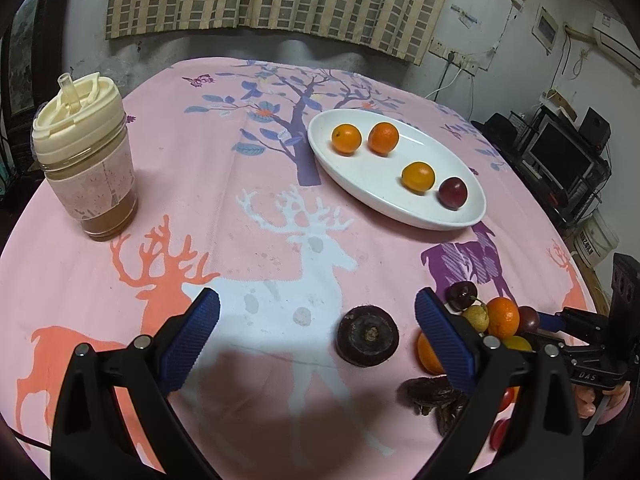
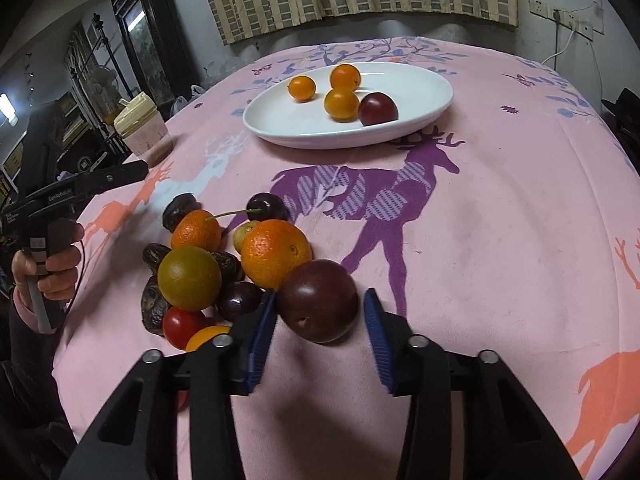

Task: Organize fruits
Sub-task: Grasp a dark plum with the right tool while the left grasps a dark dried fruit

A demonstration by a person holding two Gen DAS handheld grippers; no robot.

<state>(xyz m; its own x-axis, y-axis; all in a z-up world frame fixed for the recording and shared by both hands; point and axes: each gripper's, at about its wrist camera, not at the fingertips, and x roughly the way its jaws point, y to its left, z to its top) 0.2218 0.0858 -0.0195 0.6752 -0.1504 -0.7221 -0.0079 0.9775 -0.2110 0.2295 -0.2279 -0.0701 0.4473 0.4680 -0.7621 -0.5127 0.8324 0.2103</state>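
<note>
The right gripper (image 2: 320, 334) brackets a dark plum (image 2: 318, 306) at the near edge of the fruit pile (image 2: 224, 264); its left pad touches, the right stands just clear, so no grip yet. The left gripper (image 1: 316, 340) hangs released over bare cloth, keeping out of the way. The plate (image 2: 420, 96) beyond already holds three oranges and a plum, likely this one's destination.

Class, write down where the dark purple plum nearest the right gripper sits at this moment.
In the right wrist view, the plum lies on the pink cloth between the right gripper's fingers, just in front of the large orange.
</note>
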